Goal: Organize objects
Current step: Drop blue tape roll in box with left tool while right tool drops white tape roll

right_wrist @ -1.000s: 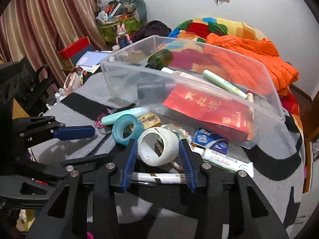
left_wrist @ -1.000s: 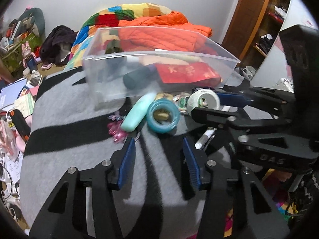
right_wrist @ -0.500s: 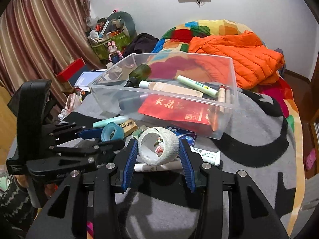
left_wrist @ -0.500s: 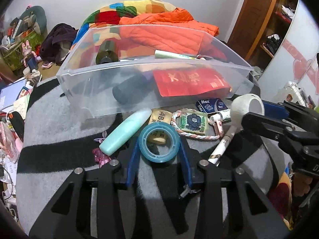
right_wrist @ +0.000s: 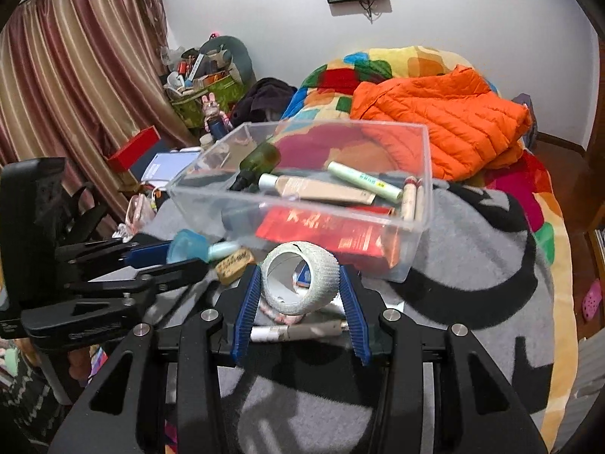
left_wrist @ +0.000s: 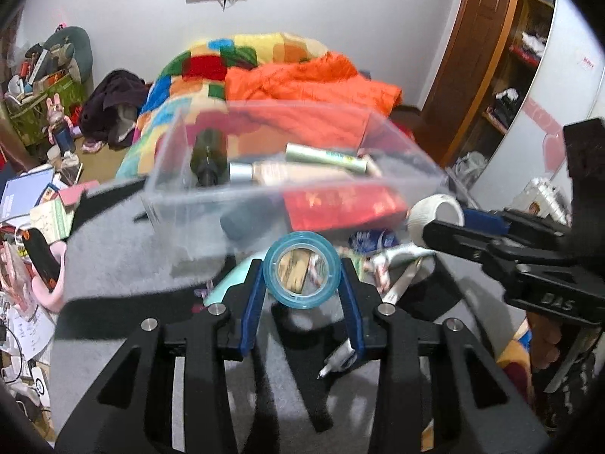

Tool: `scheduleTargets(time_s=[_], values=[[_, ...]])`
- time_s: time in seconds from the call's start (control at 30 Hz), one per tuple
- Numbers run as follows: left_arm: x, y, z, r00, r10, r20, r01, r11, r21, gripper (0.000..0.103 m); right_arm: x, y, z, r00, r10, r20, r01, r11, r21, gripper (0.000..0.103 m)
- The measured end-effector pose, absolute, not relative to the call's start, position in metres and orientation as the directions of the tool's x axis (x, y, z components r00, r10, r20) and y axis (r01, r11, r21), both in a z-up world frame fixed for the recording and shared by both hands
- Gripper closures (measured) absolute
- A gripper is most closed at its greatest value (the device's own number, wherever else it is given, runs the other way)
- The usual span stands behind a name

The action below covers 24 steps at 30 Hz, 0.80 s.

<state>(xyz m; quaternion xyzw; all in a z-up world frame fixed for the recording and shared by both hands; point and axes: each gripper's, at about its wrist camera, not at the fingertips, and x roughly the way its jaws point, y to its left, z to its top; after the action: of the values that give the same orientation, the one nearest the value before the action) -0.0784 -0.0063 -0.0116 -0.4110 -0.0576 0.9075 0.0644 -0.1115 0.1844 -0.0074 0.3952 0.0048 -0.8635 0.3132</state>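
Note:
My left gripper (left_wrist: 302, 283) is shut on a blue tape roll (left_wrist: 295, 300) and holds it above the grey blanket, in front of the clear plastic bin (left_wrist: 181, 204). My right gripper (right_wrist: 300, 283) is shut on a white bandage roll (right_wrist: 321, 276), also lifted in front of the bin (right_wrist: 419, 196). The bin holds a green bottle (right_wrist: 261, 159), tubes and a red packet (right_wrist: 321, 229). Each gripper shows in the other's view: the right one (left_wrist: 446, 223) on the right, the left one (right_wrist: 177, 253) on the left.
Loose items lie on the blanket (right_wrist: 472, 249) under the grippers: a mint tube (right_wrist: 223, 249), a small brown packet (right_wrist: 232, 266), a white tube (right_wrist: 295, 331). An orange jacket (right_wrist: 442, 121) and a patchwork quilt lie behind the bin. Clutter sits on the left floor.
Both grippers have risen with their rolls. The left gripper closed on the blue tape roll and lifted it off the blanket; the bin now looks lower and farther away.

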Motion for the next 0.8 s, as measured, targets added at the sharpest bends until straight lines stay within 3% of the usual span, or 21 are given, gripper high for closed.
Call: scheduleTargets(time_s=[0.37,0.8], values=[[-0.111,-0.026,0.019,-0.707,0.15,-0.691,-0.045,-0.985,-0.168,0.065,-0.148,0.18,0.018,-0.561,-0.513,-0.65,0.509,-0.833,0.218,0.064],[-0.163,-0.022,0.004,-0.668,0.144,-0.73,-0.054,-0.988,-0.146,0.065,-0.202,0.162,-0.001,-0.539,-0.444,-0.716,0.443,-0.872,0.207,0.064]])
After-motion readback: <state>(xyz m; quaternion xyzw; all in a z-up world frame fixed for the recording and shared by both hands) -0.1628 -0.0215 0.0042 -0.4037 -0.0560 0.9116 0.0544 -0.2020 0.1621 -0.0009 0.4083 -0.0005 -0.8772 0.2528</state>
